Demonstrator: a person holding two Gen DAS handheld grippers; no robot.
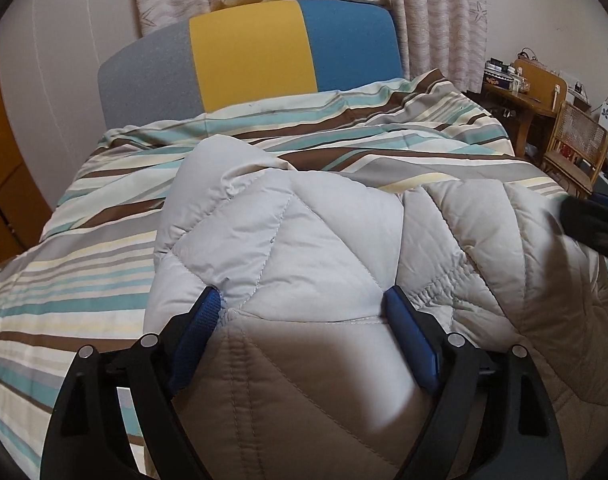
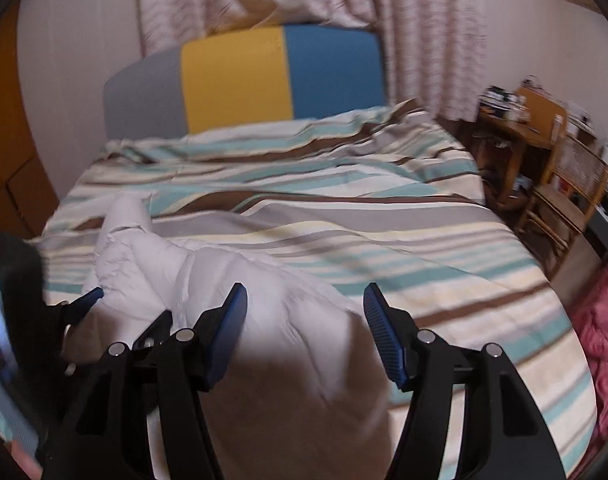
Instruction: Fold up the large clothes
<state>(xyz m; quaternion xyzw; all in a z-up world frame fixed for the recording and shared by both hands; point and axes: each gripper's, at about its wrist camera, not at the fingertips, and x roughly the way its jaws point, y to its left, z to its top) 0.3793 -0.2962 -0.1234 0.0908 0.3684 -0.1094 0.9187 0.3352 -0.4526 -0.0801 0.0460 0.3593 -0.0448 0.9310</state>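
A pale quilted jacket (image 1: 304,240) lies bunched on a bed (image 1: 84,280) covered with a striped sheet in teal, brown, cream and grey. The jacket sits at the near end of the bed, toward its left side as the right wrist view shows it (image 2: 208,280), with one puffy part reaching up toward the headboard (image 1: 248,60), which has grey, yellow and blue panels.

The left tongs (image 1: 302,300) are spread wide. A fold of the jacket bulges up between the two blue pads (image 1: 407,320); the fabric touches both pads at their tips, but they do not squeeze it. Below the fold, the jacket's beige side fills the gap between the fingers.

The right tongs (image 2: 304,300) stand part open above the jacket's near right edge, with nothing pinched between them. The picture from this side is blurred. The left tongs show at its left edge (image 2: 84,300), low against the jacket. In the left wrist view a dark part of the right tongs shows at the right edge (image 1: 591,224), over the jacket's beige half.

Curtains (image 1: 423,20) hang behind the headboard. To the right of the bed stand a wooden desk (image 1: 515,100) with small clutter on it and a cane-backed chair (image 1: 575,148). A pink cloth (image 2: 599,340) lies at the bed's right corner.
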